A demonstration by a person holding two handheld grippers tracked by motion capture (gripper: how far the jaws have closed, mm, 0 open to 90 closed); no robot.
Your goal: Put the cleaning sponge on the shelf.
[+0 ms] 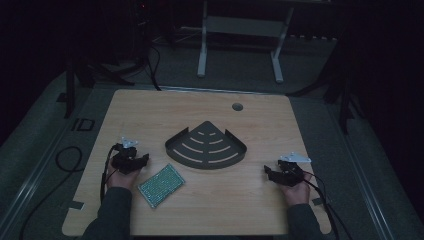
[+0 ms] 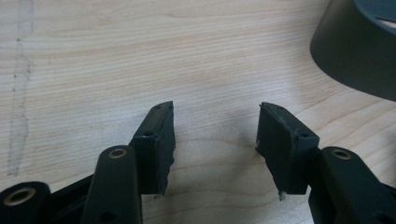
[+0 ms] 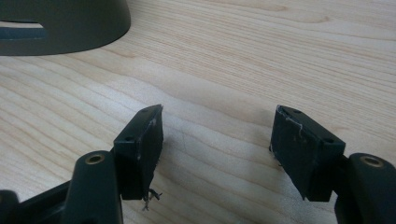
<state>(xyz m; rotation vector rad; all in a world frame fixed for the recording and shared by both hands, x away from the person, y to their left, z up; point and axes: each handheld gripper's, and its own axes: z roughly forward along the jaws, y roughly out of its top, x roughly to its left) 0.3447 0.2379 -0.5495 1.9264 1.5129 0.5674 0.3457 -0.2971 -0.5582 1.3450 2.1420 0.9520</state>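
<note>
Resting on a pale wooden table, its grain running in long fine lines, two black grippers sat idle in a person's hands under dim light. The left gripper lay near the table's left edge, its jaws spread wide over bare wood with nothing between them; in the left gripper view the flat, blocky pads looked matte and slightly chipped at their lower corners. The right gripper lay well apart on the far side, its jaws likewise wide and empty, and the right gripper view showed frayed threads hanging from one worn pad.

Between them, towards the middle of the table, stood a dark fan-shaped tray, a quarter-round shelf with a low smooth wall and curved slots cut through its floor. Nothing lay in it. Its rounded wall showed at the upper right of the left gripper view and at the upper left of the right gripper view, dull and even in finish.

Just beside the left hand, and near the tray's lower left corner, a green rectangular board lay flat and skewed, its surface speckled with rows of tiny pale dots. A round hole pierced the tabletop beyond the tray. Grey plates capped each gripper, and black cables trailed off the table's edges.
</note>
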